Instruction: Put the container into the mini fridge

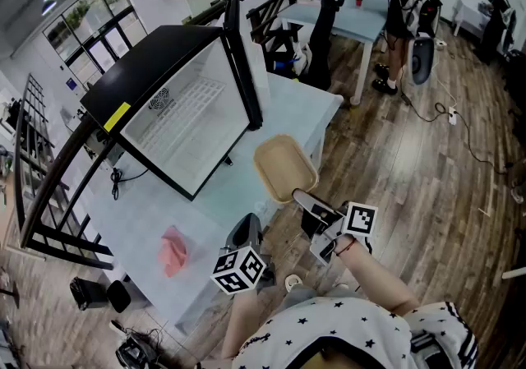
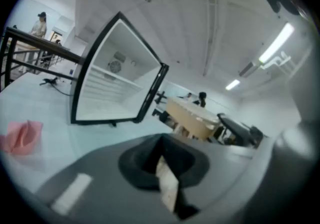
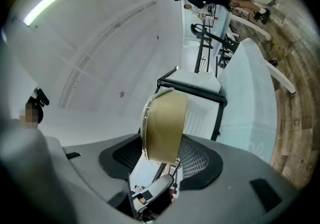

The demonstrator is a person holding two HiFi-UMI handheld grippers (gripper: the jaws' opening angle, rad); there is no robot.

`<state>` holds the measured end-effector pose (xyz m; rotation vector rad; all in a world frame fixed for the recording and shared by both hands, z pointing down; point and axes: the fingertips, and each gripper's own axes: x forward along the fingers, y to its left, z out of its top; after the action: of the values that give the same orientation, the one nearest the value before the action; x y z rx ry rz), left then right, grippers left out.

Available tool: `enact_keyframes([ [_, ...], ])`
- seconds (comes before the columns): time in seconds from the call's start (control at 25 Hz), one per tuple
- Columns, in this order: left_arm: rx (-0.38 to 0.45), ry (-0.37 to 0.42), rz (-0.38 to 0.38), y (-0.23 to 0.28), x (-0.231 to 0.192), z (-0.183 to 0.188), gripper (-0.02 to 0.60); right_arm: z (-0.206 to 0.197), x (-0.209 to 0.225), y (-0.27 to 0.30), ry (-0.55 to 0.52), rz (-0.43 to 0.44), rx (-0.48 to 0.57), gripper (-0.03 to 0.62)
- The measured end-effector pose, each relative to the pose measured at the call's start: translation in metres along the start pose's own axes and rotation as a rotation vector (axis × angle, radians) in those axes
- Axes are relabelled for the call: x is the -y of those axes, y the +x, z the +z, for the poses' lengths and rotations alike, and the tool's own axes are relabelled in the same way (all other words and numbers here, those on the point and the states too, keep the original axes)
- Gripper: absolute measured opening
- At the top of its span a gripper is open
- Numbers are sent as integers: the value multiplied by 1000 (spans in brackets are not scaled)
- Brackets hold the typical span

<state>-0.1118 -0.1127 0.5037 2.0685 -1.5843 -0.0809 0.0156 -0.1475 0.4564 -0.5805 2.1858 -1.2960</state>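
Head view, from the left: a pink cloth lies on the pale blue table at lower left. Above it, at upper left, stands the black mini fridge, its door swung open at its right edge and its white inside bare to the camera. Low in the middle, the left gripper hovers over the table's near edge; the left gripper view shows its jaws pressed together with nothing between them. Just right of it, the right gripper is clenched on the near rim of the tan container, which is held in the air before the fridge opening, well short of it. At upper right, people stand by a second table.
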Motion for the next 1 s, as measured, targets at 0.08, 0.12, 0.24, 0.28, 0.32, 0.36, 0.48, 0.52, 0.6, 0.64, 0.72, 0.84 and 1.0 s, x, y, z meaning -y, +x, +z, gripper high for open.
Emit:
enact_keyframes([
  [0.08,10,10,3,-13,12,-6,6,-3,-15,-11,-10,21,-3,230],
  [0.12,12,17,7,-21,18,-9,6,-5,-22,-17,-11,30,-2,230],
  [0.24,5,27,18,-45,33,-21,6,-16,-38,-36,13,49,1,230],
  [0.28,1,25,19,-52,38,-25,6,-20,-41,-43,23,50,-1,230],
  [0.32,-2,20,22,-59,42,-29,6,-24,-42,-49,30,48,-5,230],
  [0.36,-4,12,26,-63,45,-33,6,-27,-43,-54,33,44,-10,230],
  [0.48,-6,-2,38,-72,50,-43,6,-34,-43,-64,30,35,-24,230],
  [0.52,-9,-1,39,-72,51,-45,6,-35,-42,-67,29,33,-25,230],
  [0.6,-17,6,36,-72,51,-49,6,-36,-42,-70,26,31,-21,230],
  [0.64,-20,9,32,-72,51,-50,6,-36,-42,-71,23,33,-19,230],
  [0.72,-21,10,28,-71,51,-50,6,-36,-42,-71,14,40,-15,230],
  [0.84,-15,2,24,-68,48,-46,6,-32,-42,-68,9,42,-10,230],
  [1.0,-14,0,15,-62,44,-40,6,-27,-38,-58,39,50,-4,230],
])
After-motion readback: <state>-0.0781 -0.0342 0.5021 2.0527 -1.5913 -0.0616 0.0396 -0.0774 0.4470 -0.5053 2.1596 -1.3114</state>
